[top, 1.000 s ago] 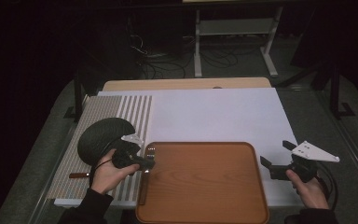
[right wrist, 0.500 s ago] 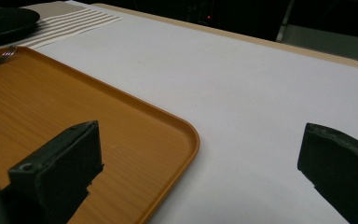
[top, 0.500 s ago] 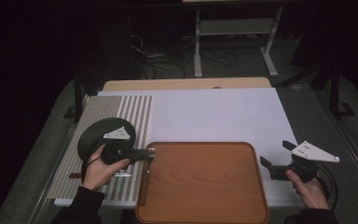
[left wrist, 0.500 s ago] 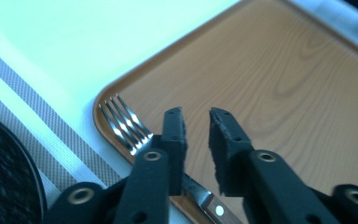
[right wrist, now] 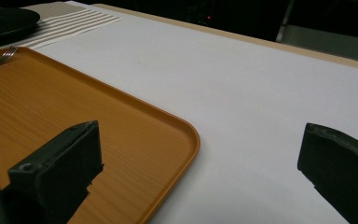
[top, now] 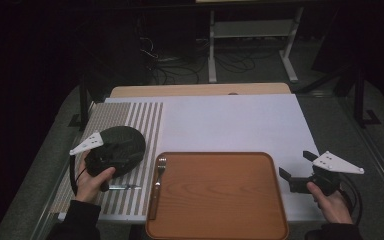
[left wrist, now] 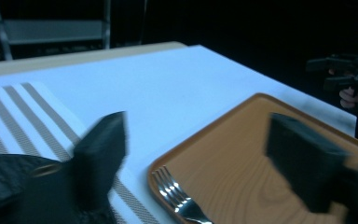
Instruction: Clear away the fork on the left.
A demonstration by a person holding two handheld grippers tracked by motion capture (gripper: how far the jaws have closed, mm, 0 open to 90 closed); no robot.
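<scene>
- The fork [top: 159, 176] lies along the left rim of the wooden tray [top: 215, 200], just set down by the look of it; the left tongs [left wrist: 200, 154] have just been opening and stand wide with nothing between them.
- Next is probably the knife [top: 124, 187] on the striped mat [top: 147, 130], beside the dark plate [top: 127, 142]: a low pinch on its handle.
- The right tongs [top: 294, 167] hover agape, empty.
- The white-covered counter [top: 230, 120] sits in a dark room.
</scene>
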